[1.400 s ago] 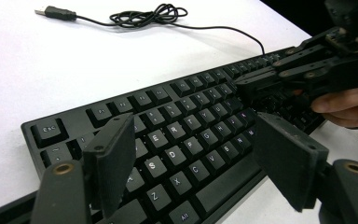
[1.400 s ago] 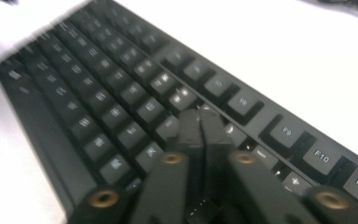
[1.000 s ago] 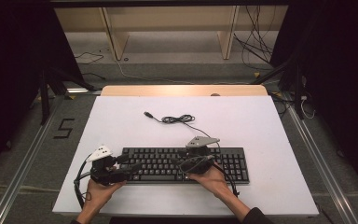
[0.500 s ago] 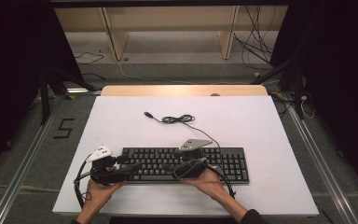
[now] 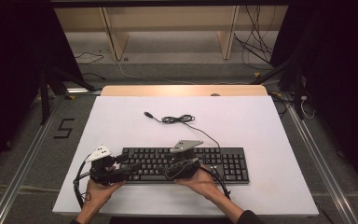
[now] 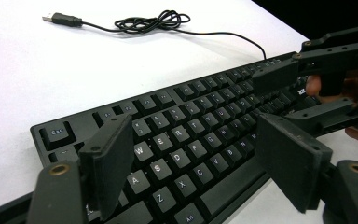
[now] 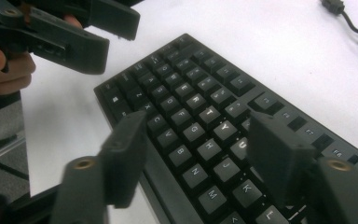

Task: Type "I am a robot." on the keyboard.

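Observation:
A black keyboard (image 5: 214, 161) lies near the front edge of the white table, and its cable (image 5: 179, 119) coils behind it and ends in a USB plug (image 5: 147, 114). My left gripper (image 5: 134, 166) hovers over the keyboard's left end, pointing right, open above the letter keys (image 6: 182, 140). My right gripper (image 5: 167, 171) points left over the middle keys (image 7: 200, 116). It is open, its jaws have just been closing a little, and nothing is pinched between them. Each gripper view shows the other gripper close ahead: the right gripper (image 6: 284, 98) and the left gripper (image 7: 112, 37).
The white table top (image 5: 261, 126) stretches behind and to the right of the keyboard. A wooden strip (image 5: 182, 90) runs along its far edge. Beyond it are shelf legs and loose cables on the floor (image 5: 256, 51). Metal rails (image 5: 23, 163) flank the table.
My right gripper has slid left along the keyboard toward the left gripper, and its jaws stand wider than a second ago. The left gripper has stayed put.

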`<state>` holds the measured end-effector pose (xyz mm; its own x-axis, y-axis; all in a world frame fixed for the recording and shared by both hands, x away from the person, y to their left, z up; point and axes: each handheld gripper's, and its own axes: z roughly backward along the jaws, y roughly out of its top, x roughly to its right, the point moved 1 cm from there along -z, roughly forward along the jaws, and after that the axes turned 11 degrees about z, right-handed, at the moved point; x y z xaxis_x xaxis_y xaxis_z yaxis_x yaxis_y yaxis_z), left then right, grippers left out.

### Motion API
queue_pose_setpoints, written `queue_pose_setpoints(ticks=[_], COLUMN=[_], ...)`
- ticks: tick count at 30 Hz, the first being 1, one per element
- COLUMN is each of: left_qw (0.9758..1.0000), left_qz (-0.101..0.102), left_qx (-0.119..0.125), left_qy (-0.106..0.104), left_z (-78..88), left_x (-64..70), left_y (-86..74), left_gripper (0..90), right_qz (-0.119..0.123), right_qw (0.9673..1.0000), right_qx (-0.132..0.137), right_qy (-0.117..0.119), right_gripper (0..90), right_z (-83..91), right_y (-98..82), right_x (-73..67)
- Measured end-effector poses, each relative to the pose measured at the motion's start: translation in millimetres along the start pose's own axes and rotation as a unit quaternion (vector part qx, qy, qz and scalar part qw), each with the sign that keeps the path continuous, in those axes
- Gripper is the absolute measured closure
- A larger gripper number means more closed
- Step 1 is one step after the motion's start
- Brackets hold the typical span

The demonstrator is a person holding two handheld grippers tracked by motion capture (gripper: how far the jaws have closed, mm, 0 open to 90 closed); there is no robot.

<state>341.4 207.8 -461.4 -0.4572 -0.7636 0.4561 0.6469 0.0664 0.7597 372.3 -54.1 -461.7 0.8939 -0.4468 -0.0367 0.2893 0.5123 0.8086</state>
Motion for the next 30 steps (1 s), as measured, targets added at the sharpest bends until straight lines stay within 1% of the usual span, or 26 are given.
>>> queue_pose_setpoints(ticks=[1, 6, 8, 10, 13, 18, 23, 26, 30], left_qw=[1.0, 1.0, 1.0, 1.0, 1.0, 1.0, 1.0, 1.0, 1.0], left_qz=[0.0, -0.001, -0.001, -0.001, -0.001, -0.002, -0.001, -0.001, -0.002], left_qx=[0.001, 0.001, 0.001, 0.0, 0.0, 0.001, 0.001, 0.001, 0.001], left_qy=[0.0, 0.0, 0.001, 0.001, 0.002, 0.002, 0.002, 0.002, 0.002], left_z=[0.2, 0.6, 0.5, 0.4, 0.5, 1.1, 1.3, 1.3, 1.3], left_x=[-0.1, -0.2, -0.1, -0.1, -0.3, -0.9, -1.0, -1.0, -0.8], left_y=[0.1, 0.2, 0.2, 0.2, 0.3, 0.5, 0.6, 0.6, 0.7], left_gripper=[27.8, 27.8, 27.8, 27.8, 27.9, 27.9, 27.9, 28.0, 28.0], right_qz=[0.001, 0.002, 0.003, 0.006, 0.01, 0.016, 0.019, 0.016, 0.021], right_qw=[1.0, 0.9998, 0.9998, 0.9996, 0.9994, 0.9988, 0.9981, 0.9978, 0.9969], right_qx=[-0.004, -0.017, -0.021, -0.026, -0.033, -0.046, -0.058, -0.064, -0.076], right_qy=[-0.002, -0.005, -0.003, 0.001, 0.003, 0.009, 0.006, 0.003, -0.002], right_gripper=[44.2, 68.7, 76.1, 82.5, 89.2, 90.0, 90.0, 90.0, 90.0], right_z=[-1.2, -7.1, -9.5, -12.5, -17.1, -26.8, -32.7, -35.0, -39.1], right_y=[0.1, -0.6, -0.6, 0.0, 1.3, 2.0, 0.7, -0.3, -3.2], right_x=[-0.3, -0.8, -1.1, -2.8, -5.7, -10.0, -11.4, -11.3, -12.2])
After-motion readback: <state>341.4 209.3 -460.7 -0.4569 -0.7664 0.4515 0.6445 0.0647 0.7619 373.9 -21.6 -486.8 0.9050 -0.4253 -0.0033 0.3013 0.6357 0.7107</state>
